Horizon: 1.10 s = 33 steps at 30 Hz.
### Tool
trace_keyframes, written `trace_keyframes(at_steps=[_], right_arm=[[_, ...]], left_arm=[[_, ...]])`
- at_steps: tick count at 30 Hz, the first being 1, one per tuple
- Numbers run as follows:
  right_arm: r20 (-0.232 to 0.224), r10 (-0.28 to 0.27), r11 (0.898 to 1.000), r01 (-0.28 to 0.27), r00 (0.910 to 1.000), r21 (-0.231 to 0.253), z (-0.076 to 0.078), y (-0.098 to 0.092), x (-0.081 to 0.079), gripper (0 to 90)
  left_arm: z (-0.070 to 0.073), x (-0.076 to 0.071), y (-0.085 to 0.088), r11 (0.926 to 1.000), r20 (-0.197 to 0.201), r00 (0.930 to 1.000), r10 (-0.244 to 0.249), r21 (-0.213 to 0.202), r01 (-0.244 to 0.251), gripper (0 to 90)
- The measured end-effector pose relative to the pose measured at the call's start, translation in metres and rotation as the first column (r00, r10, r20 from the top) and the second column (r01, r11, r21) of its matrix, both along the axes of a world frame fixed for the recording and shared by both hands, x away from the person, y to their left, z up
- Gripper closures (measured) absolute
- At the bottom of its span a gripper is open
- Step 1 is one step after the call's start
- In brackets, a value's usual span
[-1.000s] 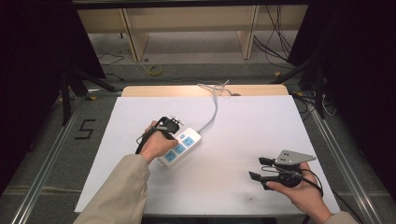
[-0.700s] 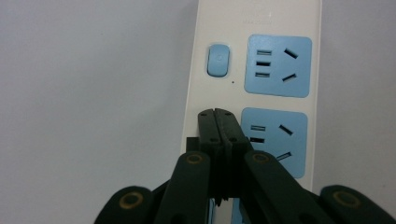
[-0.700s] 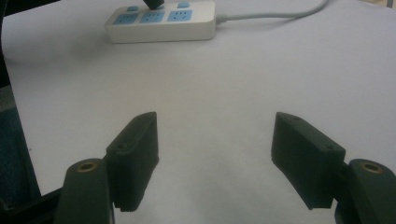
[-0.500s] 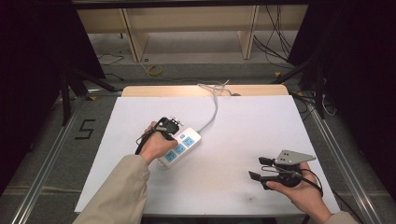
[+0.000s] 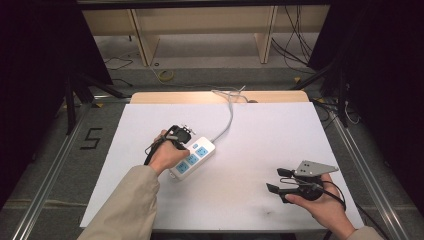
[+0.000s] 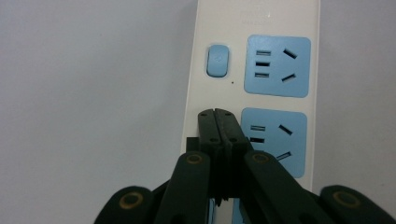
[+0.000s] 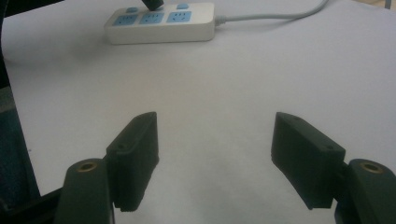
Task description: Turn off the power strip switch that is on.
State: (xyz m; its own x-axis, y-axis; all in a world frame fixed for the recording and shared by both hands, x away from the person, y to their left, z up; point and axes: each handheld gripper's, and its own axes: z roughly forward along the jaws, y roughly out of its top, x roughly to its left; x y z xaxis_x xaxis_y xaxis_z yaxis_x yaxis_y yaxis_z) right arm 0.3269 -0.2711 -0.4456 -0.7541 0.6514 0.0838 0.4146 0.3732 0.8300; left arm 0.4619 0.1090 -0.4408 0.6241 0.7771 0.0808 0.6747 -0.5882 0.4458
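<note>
A white power strip [image 5: 194, 157] with blue sockets lies left of centre on the white table [image 5: 260, 135]. My left gripper [image 5: 183, 136] is shut and empty, pointing down at the strip. In the left gripper view its closed tips [image 6: 218, 116] touch the strip [image 6: 233, 56] beside the second socket [image 6: 280, 135], just below a blue switch button [image 6: 217, 60]. In the right gripper view those tips meet the strip [image 7: 161, 23] between two blue buttons. My right gripper [image 5: 279, 180] is held low near the table's front right, open, with bare table between its fingers [image 7: 215, 140].
The strip's pale cable [image 5: 228, 115] curves off to the table's far edge, where a wooden board [image 5: 215, 97] shows. Beyond stand wooden shelf legs [image 5: 140, 45] and loose cables on the floor. A "5" [image 5: 91, 138] is marked on the floor at left.
</note>
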Motion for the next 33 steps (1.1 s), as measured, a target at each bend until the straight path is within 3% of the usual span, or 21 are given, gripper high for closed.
trace_keyframes(at_steps=[11, 20, 33], right_arm=[[0.003, 0.000, 1.000, 0.000, 1.0000, 0.003, 0.001, 0.000, 0.000, 32.5], [0.003, -0.001, 1.000, 0.001, 1.0000, 0.002, 0.001, -0.001, 0.000, 32.5], [0.002, -0.004, 1.000, 0.004, 1.0000, 0.003, 0.001, -0.001, 0.000, 32.5]], left_arm=[[0.003, -0.001, 0.001, 0.9992, 0.002, 1.0000, -0.004, -0.041, 0.005, 90.0], [0.008, -0.002, 0.003, 0.9987, 0.053, 0.9985, 0.007, -0.050, -0.005, 89.8], [0.019, -0.009, 0.013, 0.9946, 0.076, 0.9968, 0.023, -0.103, -0.015, 83.8]])
